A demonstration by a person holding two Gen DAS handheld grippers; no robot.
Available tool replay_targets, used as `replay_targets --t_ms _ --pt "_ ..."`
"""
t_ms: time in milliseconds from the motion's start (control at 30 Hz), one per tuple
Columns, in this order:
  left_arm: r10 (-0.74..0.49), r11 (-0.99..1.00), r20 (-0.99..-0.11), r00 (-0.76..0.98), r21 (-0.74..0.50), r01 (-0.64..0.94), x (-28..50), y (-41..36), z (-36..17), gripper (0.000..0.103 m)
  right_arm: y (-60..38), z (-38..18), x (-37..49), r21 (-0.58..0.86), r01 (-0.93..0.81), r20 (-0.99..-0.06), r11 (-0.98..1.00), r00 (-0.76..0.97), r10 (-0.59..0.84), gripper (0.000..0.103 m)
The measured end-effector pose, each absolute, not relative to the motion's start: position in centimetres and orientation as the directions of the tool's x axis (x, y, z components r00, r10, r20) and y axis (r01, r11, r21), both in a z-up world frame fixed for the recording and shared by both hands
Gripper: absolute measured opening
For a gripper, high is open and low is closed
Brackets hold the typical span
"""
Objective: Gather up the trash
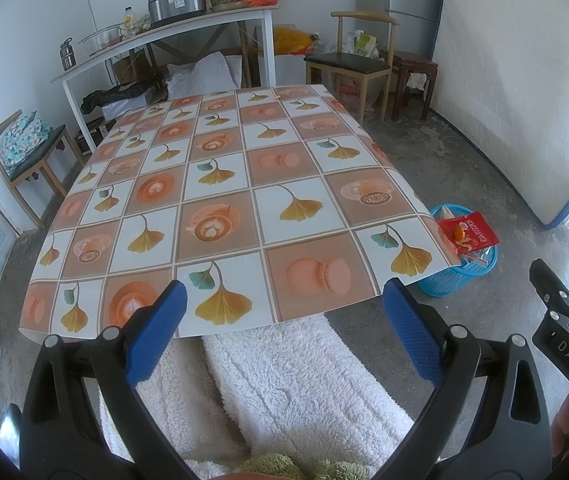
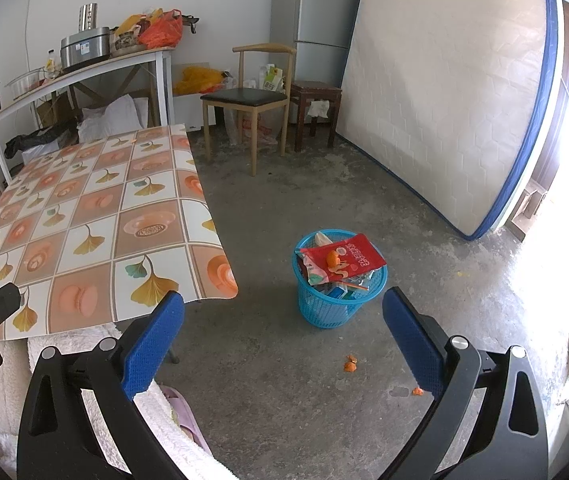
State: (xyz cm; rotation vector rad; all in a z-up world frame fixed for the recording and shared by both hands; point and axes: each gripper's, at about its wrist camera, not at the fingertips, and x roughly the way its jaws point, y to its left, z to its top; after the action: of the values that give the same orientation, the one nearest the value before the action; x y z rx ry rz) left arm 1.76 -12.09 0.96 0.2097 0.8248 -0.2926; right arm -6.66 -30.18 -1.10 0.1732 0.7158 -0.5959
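A blue plastic basket (image 2: 336, 304) stands on the concrete floor right of the table, filled with wrappers, a red packet (image 2: 350, 258) and orange peel on top. It also shows in the left wrist view (image 1: 450, 280). Small orange peel scraps (image 2: 350, 365) and another bit (image 2: 416, 391) lie on the floor in front of the basket. My right gripper (image 2: 282, 336) is open and empty, held above the floor near the basket. My left gripper (image 1: 282, 328) is open and empty over the table's near edge. A tiny scrap (image 1: 277, 97) lies at the table's far edge.
The table (image 1: 220, 184) wears a patterned orange and white cloth. A white fleece garment (image 1: 284, 392) is below the left gripper. A wooden chair (image 2: 250, 100), a stool (image 2: 316, 96), a fridge (image 2: 316, 12) and a leaning mattress (image 2: 444, 92) stand behind.
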Motion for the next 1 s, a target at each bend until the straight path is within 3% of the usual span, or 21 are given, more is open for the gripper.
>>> replay_targets --t_ms 1000 --pt "-0.173 0.94 -0.747 0.642 0.069 0.334 1.76 -12.01 1.01 0.095 -29.92 -0.85 -6.69 -0.05 0.575 -0.659 0.817 0.596 -0.459 0.097"
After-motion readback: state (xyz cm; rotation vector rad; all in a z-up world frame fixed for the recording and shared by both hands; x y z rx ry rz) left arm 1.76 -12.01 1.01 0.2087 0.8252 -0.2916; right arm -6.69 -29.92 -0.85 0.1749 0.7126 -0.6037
